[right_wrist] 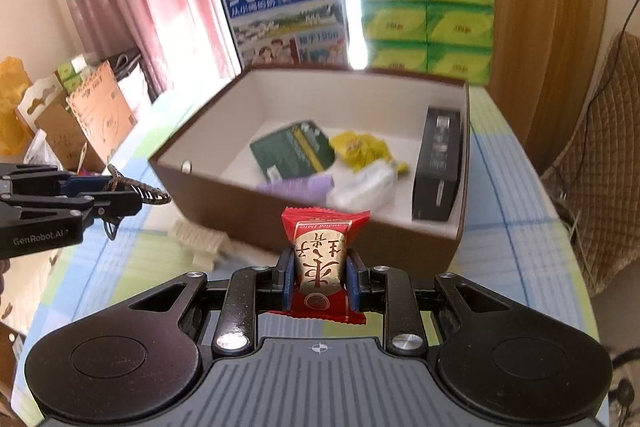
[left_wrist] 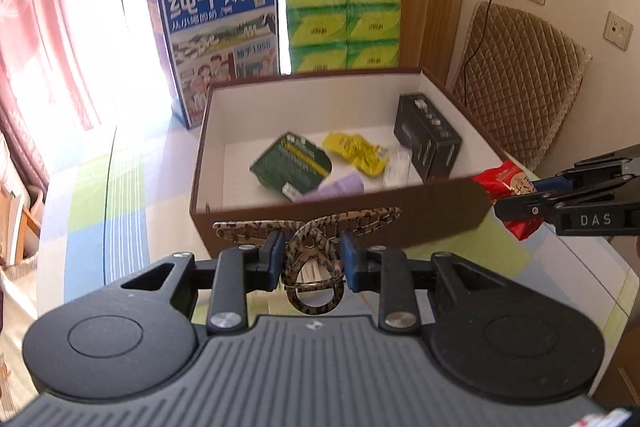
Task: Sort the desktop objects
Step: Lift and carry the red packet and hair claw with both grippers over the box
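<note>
My left gripper [left_wrist: 313, 254] is shut on a leopard-print hair claw clip [left_wrist: 308, 243], held just before the near wall of the brown box [left_wrist: 360, 211]. My right gripper [right_wrist: 319, 277] is shut on a red snack packet [right_wrist: 320, 259], close to the same box [right_wrist: 360, 239]. Inside the box lie a dark green packet [left_wrist: 292, 167], a yellow packet [left_wrist: 356, 151], a purple item [left_wrist: 336, 189], a white wrapper [left_wrist: 398, 167] and a black box [left_wrist: 428, 143]. From the left wrist view the right gripper [left_wrist: 516, 201] enters at the right with the red packet [left_wrist: 506, 183].
A blue milk carton [left_wrist: 220, 43] and a stack of green tissue packs [left_wrist: 344, 19] stand behind the box. A white comb-like object [right_wrist: 200, 239] lies on the checked tablecloth [right_wrist: 120, 267]. A padded chair [left_wrist: 516, 83] is at the right; cardboard and bags [right_wrist: 88, 115] at the left.
</note>
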Demonstrator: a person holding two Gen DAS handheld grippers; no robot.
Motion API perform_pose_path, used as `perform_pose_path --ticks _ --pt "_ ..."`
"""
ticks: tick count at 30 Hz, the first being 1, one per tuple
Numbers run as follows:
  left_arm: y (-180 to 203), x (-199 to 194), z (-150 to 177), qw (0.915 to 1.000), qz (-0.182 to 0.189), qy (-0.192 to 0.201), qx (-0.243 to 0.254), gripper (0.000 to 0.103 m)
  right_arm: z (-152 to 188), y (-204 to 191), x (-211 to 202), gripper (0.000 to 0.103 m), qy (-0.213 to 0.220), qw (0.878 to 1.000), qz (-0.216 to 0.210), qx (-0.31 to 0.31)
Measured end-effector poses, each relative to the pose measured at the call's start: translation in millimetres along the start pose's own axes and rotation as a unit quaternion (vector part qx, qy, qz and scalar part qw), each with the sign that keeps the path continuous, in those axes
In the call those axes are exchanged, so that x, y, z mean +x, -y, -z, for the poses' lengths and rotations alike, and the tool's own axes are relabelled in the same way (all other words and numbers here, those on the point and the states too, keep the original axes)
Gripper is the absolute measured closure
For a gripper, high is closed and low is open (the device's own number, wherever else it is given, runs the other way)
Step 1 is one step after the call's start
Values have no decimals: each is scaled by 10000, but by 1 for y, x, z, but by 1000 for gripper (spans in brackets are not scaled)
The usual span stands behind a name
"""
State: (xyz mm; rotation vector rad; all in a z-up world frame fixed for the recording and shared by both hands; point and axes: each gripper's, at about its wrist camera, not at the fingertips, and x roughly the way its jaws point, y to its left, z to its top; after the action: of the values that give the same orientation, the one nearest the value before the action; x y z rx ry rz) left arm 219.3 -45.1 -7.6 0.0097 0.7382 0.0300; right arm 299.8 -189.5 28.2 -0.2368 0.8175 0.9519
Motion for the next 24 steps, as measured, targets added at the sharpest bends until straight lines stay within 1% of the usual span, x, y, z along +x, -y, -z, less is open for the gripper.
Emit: perform_pose_path --ticks 5,10,17,20,24 --pt "-5 10 -21 9999 -38 131 9 78 -24 10 6 80 168 9999 9 -23" --pt "-14 25 -42 9998 -64 165 -5 78 -44 24 20 80 164 9998 58 -38" --pt "-23 52 -67 9999 -89 96 76 78 -60 43 51 80 -224 9994 189 -200" --pt "-25 66 -73 9999 -52 -8 149 78 -62 48 62 80 -405 9983 241 -355" --pt "-25 81 -78 9993 -119 -131 316 78 -68 53 74 80 -676 9953 301 -622"
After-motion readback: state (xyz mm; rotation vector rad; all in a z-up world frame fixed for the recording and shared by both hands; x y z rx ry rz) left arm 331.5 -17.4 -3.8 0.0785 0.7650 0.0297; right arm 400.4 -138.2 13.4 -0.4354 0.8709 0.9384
